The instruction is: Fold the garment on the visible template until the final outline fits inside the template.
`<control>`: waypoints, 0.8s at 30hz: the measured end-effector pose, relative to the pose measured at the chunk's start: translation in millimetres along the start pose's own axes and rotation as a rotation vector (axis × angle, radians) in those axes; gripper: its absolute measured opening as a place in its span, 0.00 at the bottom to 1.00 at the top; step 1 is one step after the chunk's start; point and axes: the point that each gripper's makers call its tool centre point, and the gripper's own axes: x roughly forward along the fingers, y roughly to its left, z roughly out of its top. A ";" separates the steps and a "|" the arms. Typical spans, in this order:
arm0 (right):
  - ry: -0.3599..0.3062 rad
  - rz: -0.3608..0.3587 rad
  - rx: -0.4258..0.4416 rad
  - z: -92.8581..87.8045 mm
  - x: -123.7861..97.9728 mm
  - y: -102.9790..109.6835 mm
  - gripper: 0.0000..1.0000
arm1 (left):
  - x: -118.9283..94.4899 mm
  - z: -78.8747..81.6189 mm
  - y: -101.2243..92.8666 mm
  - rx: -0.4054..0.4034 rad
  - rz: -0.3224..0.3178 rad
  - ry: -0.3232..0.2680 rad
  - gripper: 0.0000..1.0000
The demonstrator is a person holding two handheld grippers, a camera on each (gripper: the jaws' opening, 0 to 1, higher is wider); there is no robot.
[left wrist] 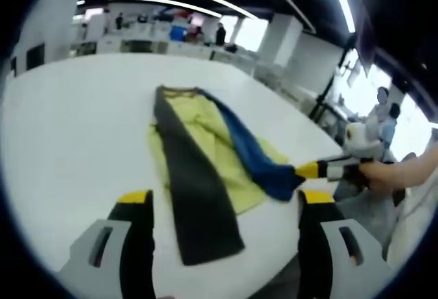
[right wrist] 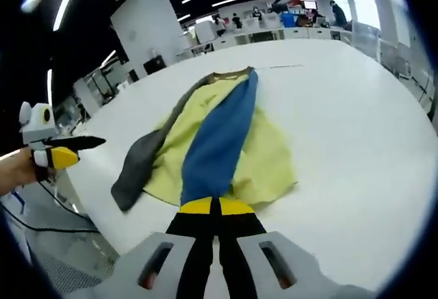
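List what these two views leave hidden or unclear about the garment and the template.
- Template: no outline can be made out on the white table in either view.
- Garment underside: hidden by its own layers.
- Blue sleeve end: hidden between the shut right gripper.

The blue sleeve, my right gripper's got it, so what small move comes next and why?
Probably carry the blue sleeve a little farther across the yellow body and lay it flat. The right gripper is shut on its end, the sleeve already runs along the garment's middle, and the grey sleeve still trails off to the side while the left gripper hangs open.
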 end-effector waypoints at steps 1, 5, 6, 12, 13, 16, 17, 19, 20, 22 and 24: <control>-0.006 -0.005 0.001 3.0 -2.3 -2.9 0.01 | -0.1 -0.1 0.1 -0.001 -0.001 0.000 0.83; -0.025 -0.017 0.000 13.1 -6.1 -11.3 0.01 | -0.1 -0.6 0.4 -0.002 0.000 0.000 0.83; -0.036 -0.020 0.002 17.9 -7.7 -13.7 0.01 | -0.2 -0.6 0.7 -0.003 0.000 0.000 0.83; -0.078 -0.045 -0.002 40.7 -14.2 -29.3 0.01 | -1.0 -0.9 1.6 -0.015 0.001 -0.003 0.83; -0.084 -0.049 0.001 43.8 -15.4 -32.4 0.01 | -1.1 -0.9 1.7 -0.016 0.001 -0.003 0.83; -0.102 -0.068 -0.008 55.6 -19.4 -44.2 0.01 | -1.9 -1.5 2.2 -0.017 0.003 -0.002 0.83; -0.106 -0.073 -0.008 58.5 -20.8 -47.9 0.01 | -1.9 -1.8 2.3 -0.018 0.003 -0.001 0.83; -0.116 -0.087 -0.012 65.8 -23.9 -56.7 0.01 | -2.0 -2.0 2.4 -0.019 0.004 0.000 0.83; -0.119 -0.093 -0.015 68.7 -25.0 -60.3 0.01 | -2.0 -2.1 2.4 -0.018 0.004 0.001 0.83; -0.127 -0.108 -0.017 75.2 -28.0 -70.0 0.01 | -1.5 -2.5 2.3 -0.018 0.004 0.002 0.83; -0.133 -0.129 -0.018 80.2 -30.0 -82.7 0.01 | -0.3 -2.6 0.7 -0.019 0.002 0.003 0.83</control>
